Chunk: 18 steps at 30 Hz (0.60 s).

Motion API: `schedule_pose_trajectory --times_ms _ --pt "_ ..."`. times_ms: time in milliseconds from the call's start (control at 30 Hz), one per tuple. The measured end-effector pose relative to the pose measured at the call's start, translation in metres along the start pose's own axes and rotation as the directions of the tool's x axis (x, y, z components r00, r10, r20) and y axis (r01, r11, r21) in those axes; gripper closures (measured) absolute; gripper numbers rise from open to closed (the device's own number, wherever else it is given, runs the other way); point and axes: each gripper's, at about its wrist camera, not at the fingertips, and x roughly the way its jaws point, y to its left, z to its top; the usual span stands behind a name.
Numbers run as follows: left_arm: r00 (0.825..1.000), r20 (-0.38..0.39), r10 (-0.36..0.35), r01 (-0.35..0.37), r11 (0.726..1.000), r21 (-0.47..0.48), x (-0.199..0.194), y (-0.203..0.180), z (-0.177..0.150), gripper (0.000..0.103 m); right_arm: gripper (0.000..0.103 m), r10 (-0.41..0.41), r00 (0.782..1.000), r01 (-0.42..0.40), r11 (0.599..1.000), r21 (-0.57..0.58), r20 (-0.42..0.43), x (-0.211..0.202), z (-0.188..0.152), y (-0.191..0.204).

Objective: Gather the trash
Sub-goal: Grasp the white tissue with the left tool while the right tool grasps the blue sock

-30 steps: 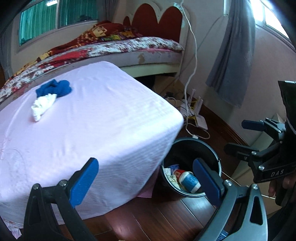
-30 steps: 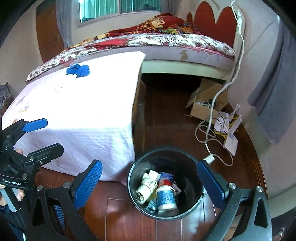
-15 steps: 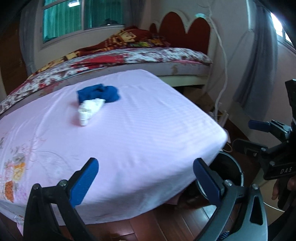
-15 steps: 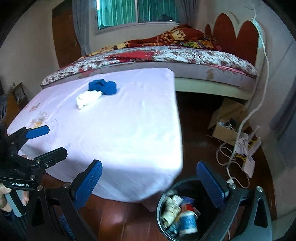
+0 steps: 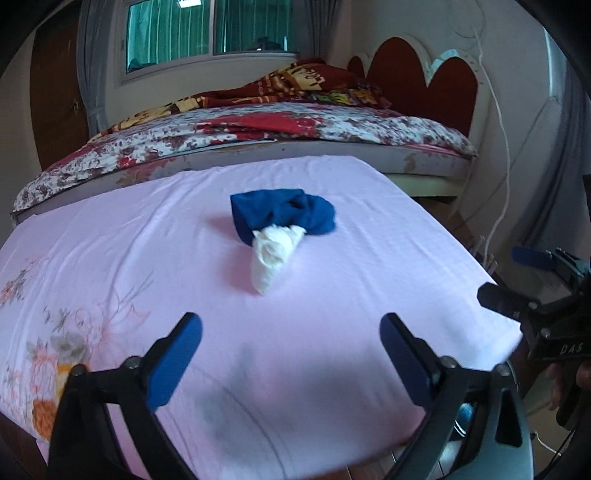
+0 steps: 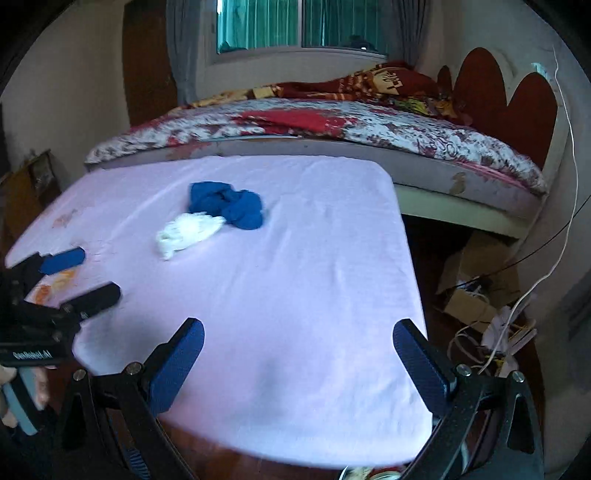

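Crumpled white wad (image 5: 275, 254) at the centre of the left wrist frame, lying on the pink sheet (image 5: 332, 295) and touching the bunched blue cloth (image 5: 284, 214) just behind it; in the right wrist frame, same pair in the upper left, white wad (image 6: 184, 230) in front, blue cloth (image 6: 229, 205) behind. Nothing on the sheet between the wad and either pair of fingers. Left gripper (image 5: 291, 354) low in its frame, jaws just drawn in a little yet wide apart and empty, blue pads over bare sheet, well short of the wad. Right gripper (image 6: 299, 362) likewise spread wide, holding nothing, pads above the near edge of the sheet. Each tool visible at the other frame's edge: right one at far right, left one at far left with a hand (image 6: 11, 398) on its handle. Beyond the pink sheet, a bed (image 5: 258, 136) with floral cover and red headboard (image 5: 417, 74), window (image 5: 207, 33) at the top. At right in the right wrist frame, wooden floor with a cardboard box (image 6: 476, 284) and tangled white cables (image 6: 506, 332). Part of a bin (image 5: 476, 439) behind the left gripper's right finger at lower right.
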Motion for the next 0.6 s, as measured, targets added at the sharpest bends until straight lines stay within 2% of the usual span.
schedule_pose_trajectory --times_ms 67,200,433,533,567,600 --pt "1.000 -0.010 -0.005 0.005 1.000 -0.014 0.017 0.007 0.009 0.016 0.000 0.016 1.000 -0.015 1.000 0.020 -0.016 0.015 0.009 -0.005" --pt "1.000 -0.029 -0.002 0.001 1.000 -0.028 0.046 0.017 0.021 0.020 0.000 0.019 0.999 -0.017 0.999 0.044 -0.031 0.045 0.027 -0.014" --pt "0.996 -0.088 -0.012 0.010 1.000 -0.029 0.090 0.026 0.034 0.031 0.000 0.030 0.997 -0.029 0.999 0.019 -0.072 0.090 0.051 -0.014" --pt "0.992 -0.115 -0.050 0.045 0.998 -0.042 0.102 0.028 0.035 0.046 0.000 0.042 0.995 -0.041 0.999 0.004 -0.089 0.109 0.057 -0.009" --pt "0.989 -0.122 -0.081 0.075 0.996 -0.050 0.104 0.029 0.036 0.061 0.000 0.045 0.995 -0.045 0.999 0.000 -0.092 0.113 0.059 -0.008" --pt "0.987 -0.116 -0.107 0.101 0.993 -0.052 0.103 0.031 0.037 0.068 0.000 0.050 0.994 -0.050 0.999 -0.005 -0.097 0.119 0.061 -0.006"
